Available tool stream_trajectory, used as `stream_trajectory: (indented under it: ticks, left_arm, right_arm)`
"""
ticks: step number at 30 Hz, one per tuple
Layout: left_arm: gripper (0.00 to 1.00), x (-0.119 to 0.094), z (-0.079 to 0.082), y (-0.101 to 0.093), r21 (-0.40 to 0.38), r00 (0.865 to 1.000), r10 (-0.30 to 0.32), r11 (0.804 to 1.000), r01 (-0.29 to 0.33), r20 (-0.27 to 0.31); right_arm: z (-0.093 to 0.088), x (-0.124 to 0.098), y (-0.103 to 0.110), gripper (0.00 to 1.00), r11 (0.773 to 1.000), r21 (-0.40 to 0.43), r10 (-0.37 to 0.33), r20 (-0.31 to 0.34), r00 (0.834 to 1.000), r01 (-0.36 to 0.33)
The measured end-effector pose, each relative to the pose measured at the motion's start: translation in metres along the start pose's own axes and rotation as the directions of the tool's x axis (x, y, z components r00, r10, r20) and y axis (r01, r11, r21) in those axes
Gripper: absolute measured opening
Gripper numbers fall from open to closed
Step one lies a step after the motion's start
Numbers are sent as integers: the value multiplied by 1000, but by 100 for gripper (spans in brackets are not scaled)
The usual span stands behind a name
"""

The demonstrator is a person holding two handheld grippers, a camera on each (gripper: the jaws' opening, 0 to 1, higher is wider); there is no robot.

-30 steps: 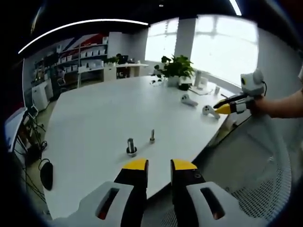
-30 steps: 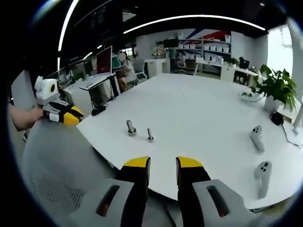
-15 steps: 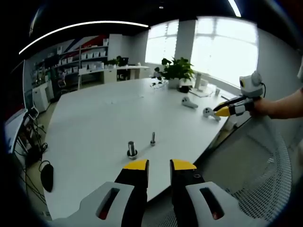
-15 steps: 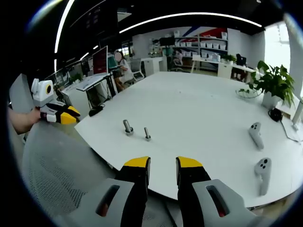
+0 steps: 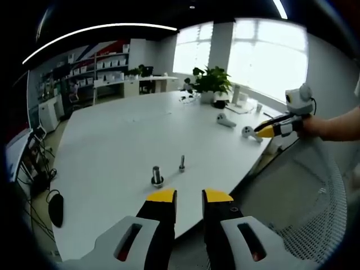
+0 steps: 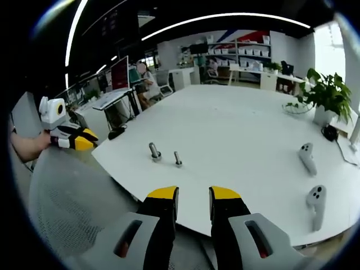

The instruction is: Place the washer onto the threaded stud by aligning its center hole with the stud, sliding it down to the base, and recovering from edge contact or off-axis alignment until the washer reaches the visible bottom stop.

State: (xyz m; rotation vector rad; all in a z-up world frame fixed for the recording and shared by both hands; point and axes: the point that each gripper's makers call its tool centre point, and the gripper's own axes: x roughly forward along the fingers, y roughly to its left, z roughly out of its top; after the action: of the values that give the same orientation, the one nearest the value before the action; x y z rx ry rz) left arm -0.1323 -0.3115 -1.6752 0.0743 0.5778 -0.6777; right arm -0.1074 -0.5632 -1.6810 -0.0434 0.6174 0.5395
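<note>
Right now both claws hang off the near edge of the white table [image 5: 112, 135] — the left claw [image 5: 189, 197] and right claw [image 6: 193, 194] each spread a little, pinching nothing. Two small metal studs [image 6: 154, 152] [image 6: 178, 160] stand side by side near that edge.

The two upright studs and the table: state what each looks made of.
Thicker stud and thinner stud: grey with a dull sheen, probably steel; too small to confirm. Table: smooth matte white top, likely laminate or painted board; the look leaves it open.
</note>
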Motion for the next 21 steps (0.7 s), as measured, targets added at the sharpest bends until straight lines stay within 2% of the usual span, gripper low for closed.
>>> stream_trajectory:
  ticks: [7, 15, 21]
  left_arm:
    - [16, 0, -3, 3, -16, 1000, 16, 1000, -16, -15]
    - [18, 2, -13, 7, -30, 997, 40, 999, -42, -69]
    - [18, 1, -14, 10, -41, 996, 57, 997, -60, -74]
  right_arm:
    - [3, -1, -1, 24, 1000, 23, -1, 26, 1000, 1]
    - [0, 1, 3, 24, 999, 40, 32, 8, 999, -33]
    - [0, 1, 4, 24, 998, 53, 42, 13, 999, -43]
